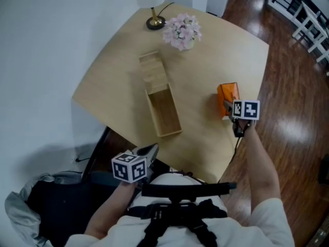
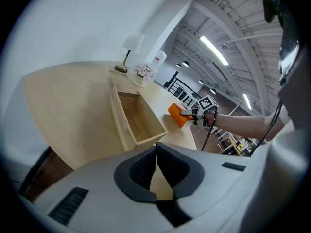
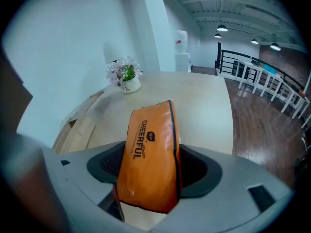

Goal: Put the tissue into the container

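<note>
An orange tissue pack point(image 1: 227, 94) stands on its edge at the right side of the wooden table point(image 1: 216, 55). My right gripper point(image 1: 226, 109) has a jaw on each side of it. In the right gripper view the tissue pack point(image 3: 150, 149) fills the gap and both pads touch it. The open wooden container point(image 1: 169, 133) lies near the table's middle, to the left of the pack, with nothing inside. My left gripper point(image 1: 151, 149) hovers at the table's near edge. Its fingertips meet in the left gripper view point(image 2: 156, 152), and it holds nothing.
The container's lid point(image 1: 153, 68) lies hinged back behind it. A lamp base point(image 1: 154, 22) and a pot of pink flowers point(image 1: 181, 31) stand at the table's far end. A white wall lies to the left and wooden floor point(image 1: 293, 86) to the right.
</note>
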